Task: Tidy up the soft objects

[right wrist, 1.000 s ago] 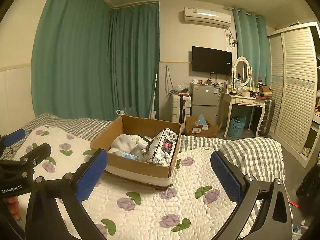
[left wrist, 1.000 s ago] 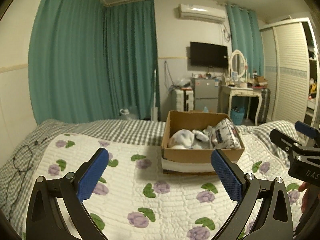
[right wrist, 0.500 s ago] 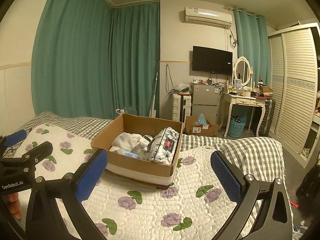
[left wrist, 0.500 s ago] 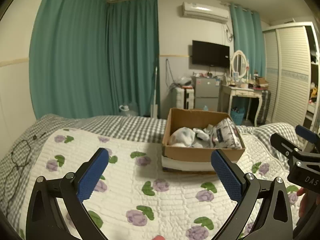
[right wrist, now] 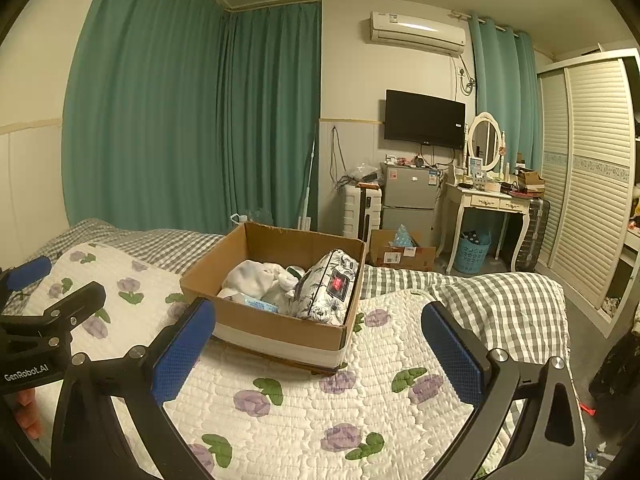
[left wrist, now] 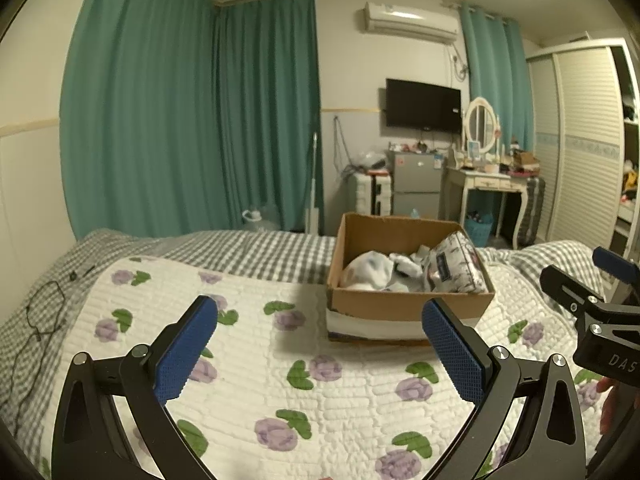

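Cardboard is the landmark: the open brown box sits on the white quilt with purple flowers, which lies over a grey checked bedspread. Inside the box, a white plush bundle fills the side nearer the green curtains, and a floral zip pouch leans on edge against the wall nearer the dressing table; something small and pale blue lies by the near wall, too unclear to name. The left gripper hangs above the quilt short of the box, jaws spread wide with nothing between them, and the right gripper does likewise from the box's other side, equally wide and empty. No loose soft item shows on the quilt around the box, so the task looks close to done, or the next item lies out of view. If the contents need tidying, it would be best to come down from above the box rim, close on a thick fold of plush rather than a thin edge, and keep the fingers off the cardboard walls so the box does not slide on the quilt.
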`<state>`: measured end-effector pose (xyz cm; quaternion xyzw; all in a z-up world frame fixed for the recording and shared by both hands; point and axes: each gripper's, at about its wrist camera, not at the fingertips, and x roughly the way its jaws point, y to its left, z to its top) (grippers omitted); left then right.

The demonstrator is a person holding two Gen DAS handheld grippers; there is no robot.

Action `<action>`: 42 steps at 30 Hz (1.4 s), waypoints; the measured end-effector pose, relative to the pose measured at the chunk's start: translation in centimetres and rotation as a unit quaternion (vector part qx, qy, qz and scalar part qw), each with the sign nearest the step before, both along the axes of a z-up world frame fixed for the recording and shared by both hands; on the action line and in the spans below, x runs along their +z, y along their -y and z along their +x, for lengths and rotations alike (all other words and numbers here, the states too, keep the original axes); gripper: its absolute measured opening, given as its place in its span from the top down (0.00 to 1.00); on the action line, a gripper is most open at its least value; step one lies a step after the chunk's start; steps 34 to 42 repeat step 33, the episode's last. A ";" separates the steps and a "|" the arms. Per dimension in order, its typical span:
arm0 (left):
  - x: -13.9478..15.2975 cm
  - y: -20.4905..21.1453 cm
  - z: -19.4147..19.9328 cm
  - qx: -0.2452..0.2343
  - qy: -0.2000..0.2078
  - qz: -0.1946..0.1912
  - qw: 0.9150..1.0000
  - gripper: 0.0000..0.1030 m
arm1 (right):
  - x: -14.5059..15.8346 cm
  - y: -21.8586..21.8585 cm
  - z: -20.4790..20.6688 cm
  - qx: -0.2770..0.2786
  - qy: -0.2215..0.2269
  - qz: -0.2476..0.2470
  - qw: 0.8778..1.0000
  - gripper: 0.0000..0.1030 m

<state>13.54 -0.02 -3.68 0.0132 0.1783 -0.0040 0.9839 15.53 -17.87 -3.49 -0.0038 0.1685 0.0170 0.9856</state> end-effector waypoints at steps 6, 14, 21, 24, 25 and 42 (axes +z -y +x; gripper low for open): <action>0.0 0.1 -0.1 0.001 0.000 0.001 1.000 0.00 | -0.2 0.2 0.0 -0.001 0.001 0.000 1.000 0.00; -0.2 0.1 -0.1 0.000 0.000 0.001 1.000 0.00 | -0.3 0.3 0.0 -0.001 -0.001 0.000 1.000 0.00; -0.4 0.1 -0.1 -0.002 -0.003 0.002 1.000 0.00 | -0.3 0.3 0.0 0.000 -0.001 0.000 1.000 0.00; -0.5 0.0 0.0 -0.001 -0.006 0.002 1.000 0.00 | -0.4 0.2 0.0 0.001 -0.002 -0.001 1.000 0.00; -0.6 0.0 0.0 -0.001 -0.006 0.001 1.000 0.00 | -0.4 0.2 0.0 0.001 -0.002 -0.001 1.000 0.00; -0.7 -0.1 0.1 -0.003 -0.008 0.003 1.000 0.00 | -0.6 0.3 0.0 0.000 -0.005 0.001 1.000 0.00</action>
